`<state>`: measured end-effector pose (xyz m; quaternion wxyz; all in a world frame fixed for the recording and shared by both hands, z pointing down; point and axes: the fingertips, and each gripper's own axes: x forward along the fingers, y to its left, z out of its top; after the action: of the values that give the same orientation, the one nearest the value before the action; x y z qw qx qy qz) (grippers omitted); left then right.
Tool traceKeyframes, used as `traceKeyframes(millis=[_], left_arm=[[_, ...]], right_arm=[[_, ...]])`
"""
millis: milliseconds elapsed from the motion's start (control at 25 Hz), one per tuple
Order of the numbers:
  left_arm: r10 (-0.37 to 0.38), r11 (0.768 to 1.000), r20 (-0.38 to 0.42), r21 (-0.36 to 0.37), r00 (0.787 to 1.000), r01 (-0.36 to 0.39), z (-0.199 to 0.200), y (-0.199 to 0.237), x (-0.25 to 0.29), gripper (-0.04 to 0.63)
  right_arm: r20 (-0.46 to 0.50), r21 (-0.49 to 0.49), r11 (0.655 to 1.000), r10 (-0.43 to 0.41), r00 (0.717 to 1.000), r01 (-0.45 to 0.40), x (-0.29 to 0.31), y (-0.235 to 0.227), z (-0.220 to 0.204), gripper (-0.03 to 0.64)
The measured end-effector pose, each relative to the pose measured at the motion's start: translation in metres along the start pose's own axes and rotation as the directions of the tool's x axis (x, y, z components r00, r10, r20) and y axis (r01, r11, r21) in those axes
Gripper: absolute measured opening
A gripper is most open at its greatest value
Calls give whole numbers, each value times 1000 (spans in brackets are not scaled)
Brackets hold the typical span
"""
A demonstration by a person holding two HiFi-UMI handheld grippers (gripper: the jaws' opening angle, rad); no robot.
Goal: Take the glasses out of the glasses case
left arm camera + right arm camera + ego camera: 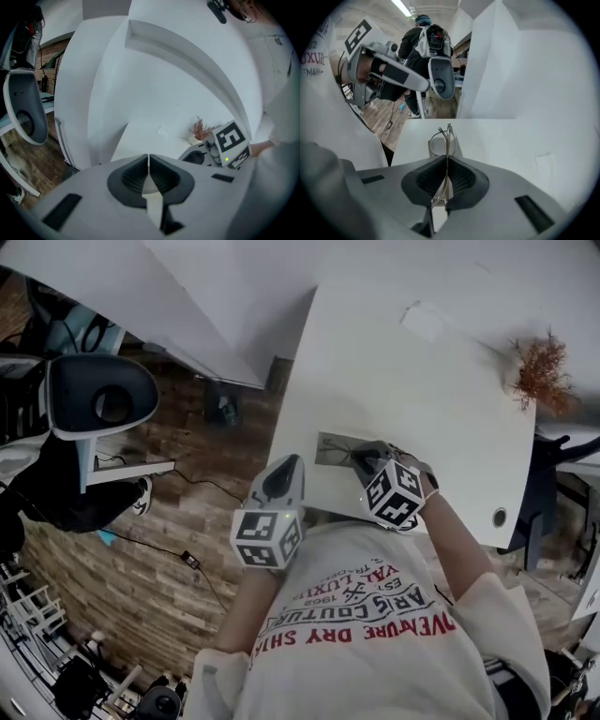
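A pair of thin metal-framed glasses stands on edge between the pads of my right gripper, which is shut on the frame; one lens sticks out past the fingertips. In the head view the right gripper hangs over the flat grey glasses case near the front edge of the white table. My left gripper is at the table's front left edge, beside the case, touching nothing. Its pads meet with nothing between them. The left gripper view also shows the right gripper's marker cube.
A dried reddish plant sits at the table's far right. A pale paper patch lies at the far side, and a cable hole is near the right front corner. A grey office chair stands on the wooden floor to the left.
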<state>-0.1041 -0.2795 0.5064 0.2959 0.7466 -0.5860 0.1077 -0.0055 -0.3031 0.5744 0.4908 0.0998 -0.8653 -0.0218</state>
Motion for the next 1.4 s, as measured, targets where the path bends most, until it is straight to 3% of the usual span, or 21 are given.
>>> traceKeyframes(millis=[160, 280, 400, 680, 880, 1000, 1200, 1400], left_arm=[[-52, 997, 12, 50, 999, 52, 14, -13, 2, 14], [-96, 991, 30, 93, 995, 93, 29, -24, 4, 14], [-137, 982, 54, 135, 989, 129, 48, -32, 4, 14], [-233, 954, 121, 220, 965, 202, 93, -60, -1, 14], [-305, 926, 144, 274, 941, 258, 114, -84, -1, 14], [-329, 916, 148, 288, 933, 278, 118, -93, -1, 15], [-341, 909, 151, 305, 928, 284, 119, -101, -5, 14], [-339, 908, 161, 315, 927, 277, 121, -102, -7, 14]], right_arm=[[88, 135, 987, -102, 991, 90, -28, -16, 14, 25], [169, 255, 952, -214, 962, 167, -52, -30, 25, 25], [241, 388, 893, -337, 910, 228, -78, -42, 34, 25], [319, 649, 717, -560, 764, 255, -146, -61, 39, 25], [305, 757, 596, -685, 662, 268, -185, -67, 32, 25], [302, 806, 540, -729, 614, 244, -199, -66, 27, 25], [298, 842, 494, -760, 577, 216, -208, -62, 23, 25], [294, 828, 509, -752, 591, 235, -205, -60, 25, 25]])
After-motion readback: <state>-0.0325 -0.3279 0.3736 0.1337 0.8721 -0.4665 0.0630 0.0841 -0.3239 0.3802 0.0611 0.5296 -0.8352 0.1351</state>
